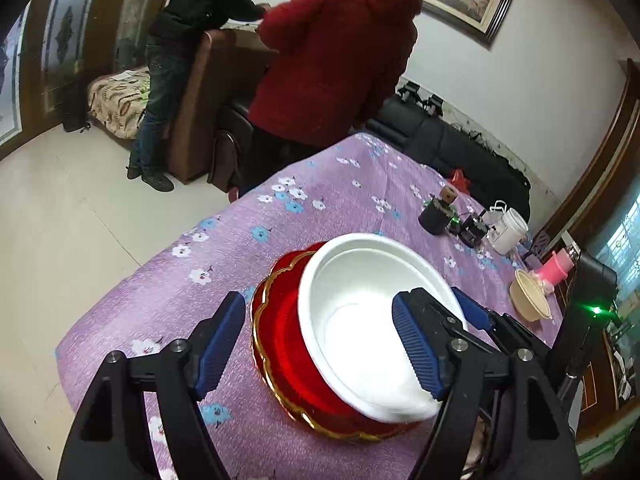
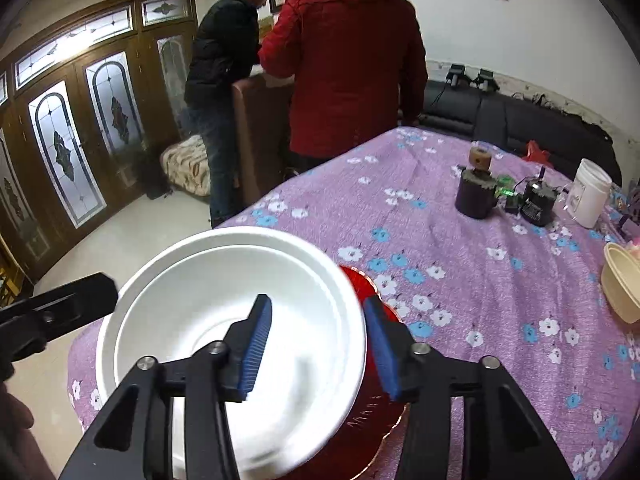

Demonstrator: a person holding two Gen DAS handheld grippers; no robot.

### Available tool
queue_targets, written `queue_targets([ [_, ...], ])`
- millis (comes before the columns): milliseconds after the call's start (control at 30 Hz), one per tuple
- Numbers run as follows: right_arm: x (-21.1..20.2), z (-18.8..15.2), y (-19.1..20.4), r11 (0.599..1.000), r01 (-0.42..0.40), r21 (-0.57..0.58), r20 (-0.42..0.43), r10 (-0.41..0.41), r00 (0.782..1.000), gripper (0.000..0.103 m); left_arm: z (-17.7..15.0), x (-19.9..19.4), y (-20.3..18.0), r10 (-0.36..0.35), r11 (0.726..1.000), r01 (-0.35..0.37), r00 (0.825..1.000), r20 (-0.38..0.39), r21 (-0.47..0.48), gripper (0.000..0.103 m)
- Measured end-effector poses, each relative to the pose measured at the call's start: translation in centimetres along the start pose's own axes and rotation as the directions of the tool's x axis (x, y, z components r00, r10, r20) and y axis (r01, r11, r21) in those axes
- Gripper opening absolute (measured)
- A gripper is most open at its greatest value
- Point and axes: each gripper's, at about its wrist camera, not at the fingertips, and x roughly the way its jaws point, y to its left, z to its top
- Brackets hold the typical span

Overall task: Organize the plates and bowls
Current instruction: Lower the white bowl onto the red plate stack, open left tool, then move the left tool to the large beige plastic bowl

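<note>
White round plastic bowl (image 1: 372,320) sits tilted on the red glass plate with a scalloped gold rim (image 1: 288,344), both at the near edge of the worktop, which is covered in a purple flowered cloth (image 1: 224,248). Left gripper (image 1: 320,344): jaws apart, straddling the plate's left part and the bowl's left wall; whether the pads touch, can't tell. Right gripper (image 2: 318,346): jaws apart, left pad inside the bowl (image 2: 224,320), right pad outside over the red plate (image 2: 368,400), bowl's right wall between them, pads not visibly pressing. Far right on the cloth: a cream-coloured bowl (image 2: 622,284), a white lidded plastic tub (image 2: 590,194), a dark cylindrical cup (image 2: 476,196) and small black electronics (image 2: 538,200). Beyond the worktop, two people stand with backs turned, one in a red jacket (image 2: 352,60), one in a black jacket (image 2: 224,48).
</note>
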Motion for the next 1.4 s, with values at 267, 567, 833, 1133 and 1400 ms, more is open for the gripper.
queue_targets([
  [267,-4.7,0.0,-1.4,0.999,-0.008,0.039,0.097,0.004,0.995,0.063,-1.2,-1.8,-3.6,0.057,0.99,-0.064,0.997,0.059,0.123,0.081],
  [567,-9.5,-3.3,-7.3,0.986,0.026,0.165,0.105,-0.044,0.993,0.069,-3.2,-1.2,-8.2,0.03,0.968,-0.037,0.999,0.032,0.249,0.082],
  [833,-14.4,-7.4,-15.5,0.943,0.117,0.311,0.107,-0.157,0.982,0.069,-5.0,-0.8,-12.5,-0.004,0.942,0.004,1.0,-0.002,0.336,0.082],
  [1133,-24.3,-11.8,-25.7,0.796,0.299,0.526,0.127,-0.422,0.898,0.069,-7.3,0.7,-16.0,-0.06,0.924,0.088,0.994,-0.086,0.373,0.082],
  [1400,-28.0,-17.2,-35.0,0.583,0.457,0.672,-0.062,-0.571,0.819,0.069,-8.9,1.6,-17.8,-0.077,0.905,0.128,0.987,-0.141,0.405,0.082],
])
